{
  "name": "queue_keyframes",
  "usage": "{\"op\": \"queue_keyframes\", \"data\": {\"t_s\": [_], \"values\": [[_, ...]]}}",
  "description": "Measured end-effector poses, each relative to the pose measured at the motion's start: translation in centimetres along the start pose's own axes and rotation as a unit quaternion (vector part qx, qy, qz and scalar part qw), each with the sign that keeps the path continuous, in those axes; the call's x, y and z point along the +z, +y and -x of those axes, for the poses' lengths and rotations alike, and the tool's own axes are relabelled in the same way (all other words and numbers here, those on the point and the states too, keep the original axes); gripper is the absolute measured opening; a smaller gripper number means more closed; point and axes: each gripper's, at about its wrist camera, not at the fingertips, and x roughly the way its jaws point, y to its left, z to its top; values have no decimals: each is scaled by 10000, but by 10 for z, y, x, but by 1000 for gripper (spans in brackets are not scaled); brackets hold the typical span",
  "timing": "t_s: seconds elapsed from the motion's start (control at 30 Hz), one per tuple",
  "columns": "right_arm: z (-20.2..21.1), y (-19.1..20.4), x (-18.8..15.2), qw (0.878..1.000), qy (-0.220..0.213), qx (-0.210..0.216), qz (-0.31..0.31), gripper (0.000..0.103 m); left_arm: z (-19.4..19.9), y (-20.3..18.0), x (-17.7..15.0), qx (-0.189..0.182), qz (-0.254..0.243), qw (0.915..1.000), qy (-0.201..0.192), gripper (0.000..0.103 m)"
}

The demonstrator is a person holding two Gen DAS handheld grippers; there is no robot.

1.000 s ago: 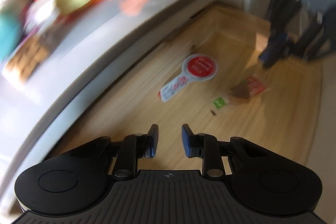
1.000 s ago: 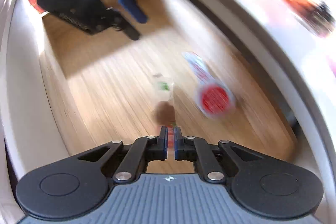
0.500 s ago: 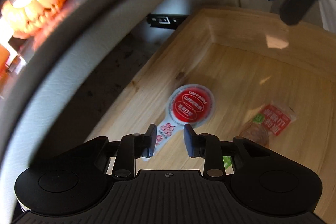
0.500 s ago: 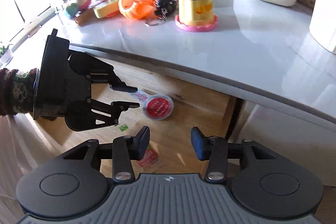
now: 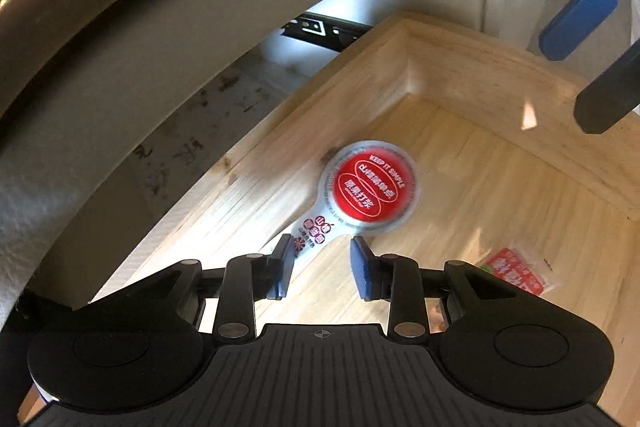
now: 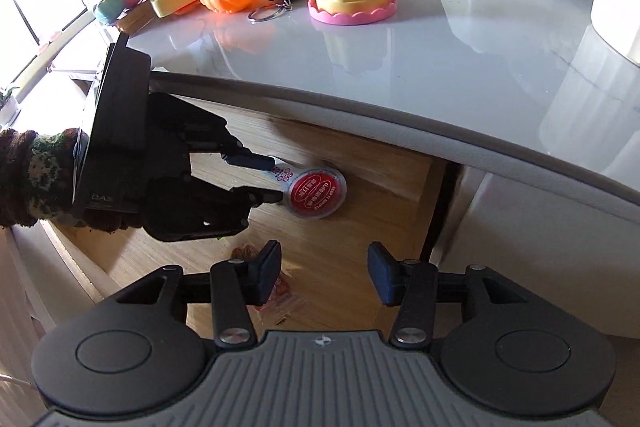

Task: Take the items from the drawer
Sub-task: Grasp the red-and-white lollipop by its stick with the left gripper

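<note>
Left wrist view looks steeply down, close, into the pale wooden drawer [image 5: 460, 163]; right wrist view, seemingly farther back, shares the drawer's far corner [image 6: 400, 167].

black left gripper [image 6: 260, 179] with blue-padded fingers [image 5: 362, 269], silver screws, and what seems a brown-green knitted sleeve [image 6: 28, 175].

The left hand-held gripper [image 5: 320, 267] has dropped into the drawer [image 5: 460, 67], jaws opening astride the red-capped pouch [image 5: 366, 187].

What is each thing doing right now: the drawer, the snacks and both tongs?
Wooden drawer: pulled open.
Round red-lidded snack cup with white tab: lying flat, tab between the left tongs.
Red snack packet: lying flat.
Left tongs: opening, not gripping.
Right tongs: opening, empty.
</note>
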Motion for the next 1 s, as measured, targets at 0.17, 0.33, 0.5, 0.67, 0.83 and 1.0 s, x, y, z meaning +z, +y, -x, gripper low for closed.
{"op": "queue_keyframes", "data": {"t_s": [0.17,0.33,0.5,0.67,0.83,1.0], "values": [[3,2,-2,10000,-5,-21,-16,48,7,3,1,-677,137,9976,21,33],[8,-3,-4,9999,-64,-38,-101,50,30,-12,-2,-1090,-415,9932,-43,28],[3,1,-2,9998,-117,-56,-119,51,54,-26,-2,-577,-71,9983,-77,29],[6,-1,-3,9996,-185,-114,-176,51,44,-11,13,-647,507,9966,30,29],[7,-9,-2,9987,-238,-138,-422,52,17,-20,25,-400,604,9970,262,30],[6,-9,-3,9986,-247,-161,-432,53,9,-22,27,-308,796,9952,473,32]]}}
